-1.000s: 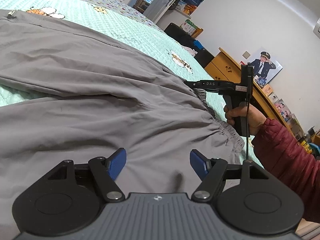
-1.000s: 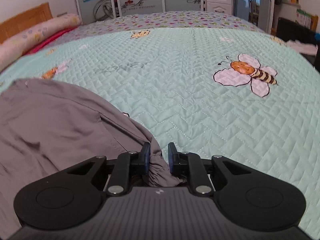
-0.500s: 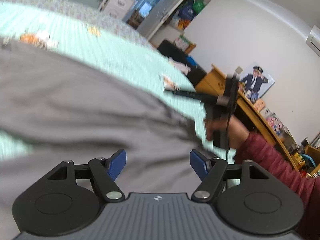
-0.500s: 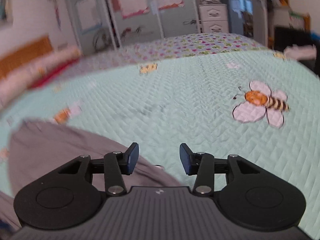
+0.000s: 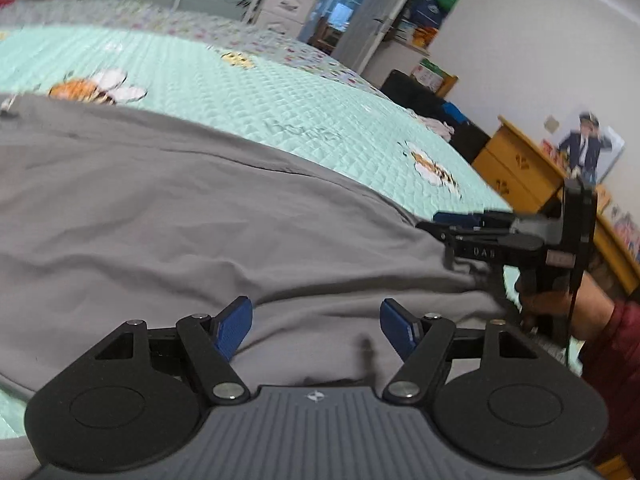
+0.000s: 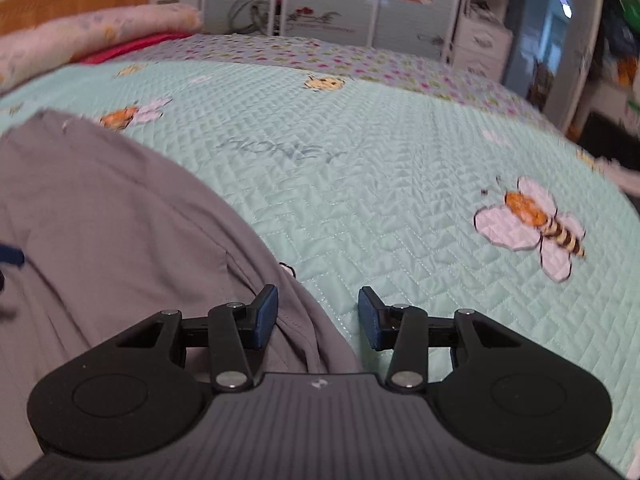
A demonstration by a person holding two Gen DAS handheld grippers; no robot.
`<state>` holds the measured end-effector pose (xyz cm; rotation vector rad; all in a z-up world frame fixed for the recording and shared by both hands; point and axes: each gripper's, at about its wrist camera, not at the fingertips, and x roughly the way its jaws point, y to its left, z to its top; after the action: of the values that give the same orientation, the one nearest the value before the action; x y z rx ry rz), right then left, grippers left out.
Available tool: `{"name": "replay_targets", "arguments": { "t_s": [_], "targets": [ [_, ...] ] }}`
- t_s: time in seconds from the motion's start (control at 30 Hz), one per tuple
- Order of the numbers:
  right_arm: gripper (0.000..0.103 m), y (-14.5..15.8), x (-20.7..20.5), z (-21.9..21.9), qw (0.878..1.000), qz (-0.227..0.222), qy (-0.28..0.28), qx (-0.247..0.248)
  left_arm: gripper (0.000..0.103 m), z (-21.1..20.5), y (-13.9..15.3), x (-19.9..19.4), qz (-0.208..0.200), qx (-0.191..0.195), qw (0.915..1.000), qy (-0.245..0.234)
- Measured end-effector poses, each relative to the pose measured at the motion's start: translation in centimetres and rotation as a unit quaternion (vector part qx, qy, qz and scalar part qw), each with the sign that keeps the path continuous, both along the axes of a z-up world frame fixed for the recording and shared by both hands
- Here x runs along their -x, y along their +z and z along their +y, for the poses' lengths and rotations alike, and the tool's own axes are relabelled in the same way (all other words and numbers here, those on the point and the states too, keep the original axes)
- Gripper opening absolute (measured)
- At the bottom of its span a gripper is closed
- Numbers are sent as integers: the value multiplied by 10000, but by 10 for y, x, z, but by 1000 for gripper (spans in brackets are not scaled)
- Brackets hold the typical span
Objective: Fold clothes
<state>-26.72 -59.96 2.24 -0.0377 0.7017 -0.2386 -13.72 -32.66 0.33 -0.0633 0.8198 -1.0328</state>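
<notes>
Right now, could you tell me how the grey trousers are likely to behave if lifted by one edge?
The grey trousers look thin and creased, so they would probably hang limp. Spread wide over the quilt, they would likely drag and bunch.

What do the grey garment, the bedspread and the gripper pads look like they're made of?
Grey garment: thin woven fabric, matte, likely a light synthetic or cotton blend; it drapes in soft creases.
Bedspread: quilted textile with a slight satin sheen, stitched in a zigzag pattern, with bee motifs that look stitched on.
Gripper pads: blue, finely textured, probably rubber or soft plastic, on black hard-plastic links.
</notes>
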Motion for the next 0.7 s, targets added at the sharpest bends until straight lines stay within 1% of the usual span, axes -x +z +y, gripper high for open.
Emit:
{"name": "replay_targets", "arguments": {
  "t_s": [0.03, 0.13, 0.2, 0.33, 0.4, 0.43, 0.47, 0.5, 0.57, 0.63, 0.67, 0.7],
  "targets": [
    [45, -1, 0, 2, 10000, 4, 36, 65, 74, -1, 0, 1, -45, -16, 10000, -14],
    [45, -1, -2, 7, 9996, 48, 150, 220, 76, 0, -3, 0, 3, 35, 10000, 9],
    [45, 3, -1, 4, 9999, 2, 162, 37, 76, 1, -5, 0, 53, 84, 9999, 25],
    [45, 17, 13, -16, 9977, -415, -140, -519, 76, 2, -7, 0, 27, 128, 9999, -5],
    [43, 18, 16, -24, 9967, -433, -253, -636, 76, 1, -7, 1, -5, 119, 9999, -8],
    [32, 16, 15, -26, 9971, -335, -238, -633, 76, 1, -7, 2, -16, 118, 9999, -12],
    [27, 14, 15, -27, 9975, -236, -223, -630, 76, 1, -7, 2, -22, 121, 9999, -17],
    [23, 12, 13, -27, 9979, -157, -186, -604, 76, 1, -7, 2, -24, 122, 9999, -19],
    [18, 7, 11, -22, 9986, -29, -77, -515, 76, 1, -7, 2, -27, 114, 9999, -19],
    [3, 2, 8, -19, 9988, 78, 15, -481, 76, 0, -6, 2, -34, 84, 10000, -17],
    [1, 1, 7, -17, 9986, 79, 45, -516, 76, 0, -6, 2, -37, 67, 10000, -18],
    [0, 1, 7, -15, 9985, 63, 80, -535, 76, 0, -5, 2, -39, 49, 10000, -20]
  ]
}}
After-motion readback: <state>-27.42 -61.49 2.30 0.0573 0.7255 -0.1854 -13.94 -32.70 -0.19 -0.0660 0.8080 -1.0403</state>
